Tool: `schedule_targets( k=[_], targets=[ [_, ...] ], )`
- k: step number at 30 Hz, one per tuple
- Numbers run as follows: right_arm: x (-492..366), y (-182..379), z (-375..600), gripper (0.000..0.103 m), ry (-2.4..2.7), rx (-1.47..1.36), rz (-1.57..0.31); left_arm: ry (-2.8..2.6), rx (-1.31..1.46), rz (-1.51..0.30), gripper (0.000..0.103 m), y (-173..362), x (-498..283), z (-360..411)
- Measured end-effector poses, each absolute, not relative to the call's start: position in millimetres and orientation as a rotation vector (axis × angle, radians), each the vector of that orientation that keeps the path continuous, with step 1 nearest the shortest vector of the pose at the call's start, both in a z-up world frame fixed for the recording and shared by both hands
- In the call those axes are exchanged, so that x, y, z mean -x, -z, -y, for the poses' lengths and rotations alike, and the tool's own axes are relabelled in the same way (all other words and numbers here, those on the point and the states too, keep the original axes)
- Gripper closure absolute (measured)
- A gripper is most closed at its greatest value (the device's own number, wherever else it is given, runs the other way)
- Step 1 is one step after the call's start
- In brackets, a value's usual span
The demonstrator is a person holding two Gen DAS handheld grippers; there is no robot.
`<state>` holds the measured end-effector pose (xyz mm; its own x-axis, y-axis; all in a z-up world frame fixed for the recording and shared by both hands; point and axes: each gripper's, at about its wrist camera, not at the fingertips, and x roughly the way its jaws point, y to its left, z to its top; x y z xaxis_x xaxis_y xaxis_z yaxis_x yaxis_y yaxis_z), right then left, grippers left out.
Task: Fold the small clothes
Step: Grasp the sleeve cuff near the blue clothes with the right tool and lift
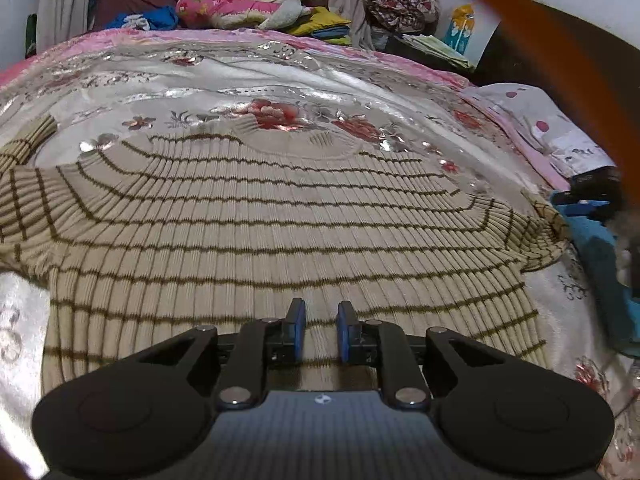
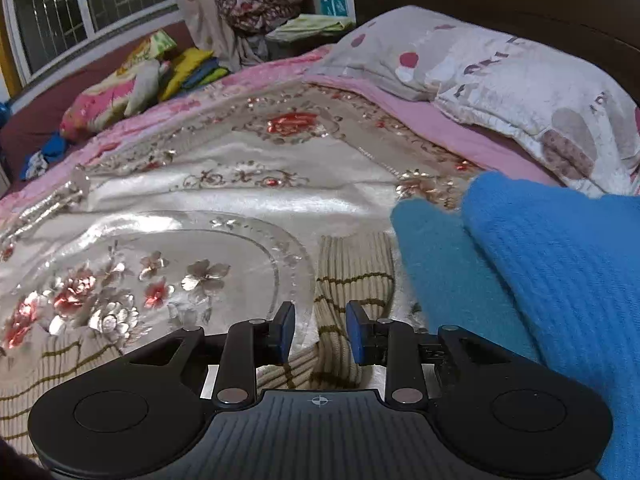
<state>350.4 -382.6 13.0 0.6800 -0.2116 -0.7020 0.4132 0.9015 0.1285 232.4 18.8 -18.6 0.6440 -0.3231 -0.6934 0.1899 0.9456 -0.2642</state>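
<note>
A beige ribbed sweater with thin brown stripes [image 1: 260, 216] lies spread flat on the flowered bedspread [image 1: 240, 76], neck away from me. My left gripper [image 1: 321, 312] is open and empty, just above the sweater's lower body. In the right wrist view my right gripper [image 2: 320, 316] is open and empty above one sleeve of the sweater [image 2: 352, 264], which lies on the bedspread [image 2: 240, 196]. Blue knit clothes [image 2: 552, 264] lie right beside this gripper.
A spotted pillow [image 2: 500, 68] lies at the head of the bed on the right. Piled clothes and bedding [image 1: 240, 6] sit beyond the far edge of the bed. An orange blurred shape [image 1: 560, 60] crosses the upper right of the left wrist view.
</note>
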Motion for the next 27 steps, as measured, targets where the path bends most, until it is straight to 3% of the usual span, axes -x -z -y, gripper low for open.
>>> schedule_targets(
  k=[13, 18, 27],
  targets=[
    [-391, 20, 382, 0.074, 0.424, -0.114, -0.851, 0.338, 0.238, -0.828, 0.073, 21, -208, -25],
    [-384, 11, 379, 0.095, 0.414, -0.082, -0.833, 0.348, 0.284, -0.832, 0.072, 23, -202, -33],
    [-354, -66, 347, 0.096, 0.237, -0.272, -0.656, 0.370, 0.326, -0.820, 0.068, 22, -183, -50]
  ],
)
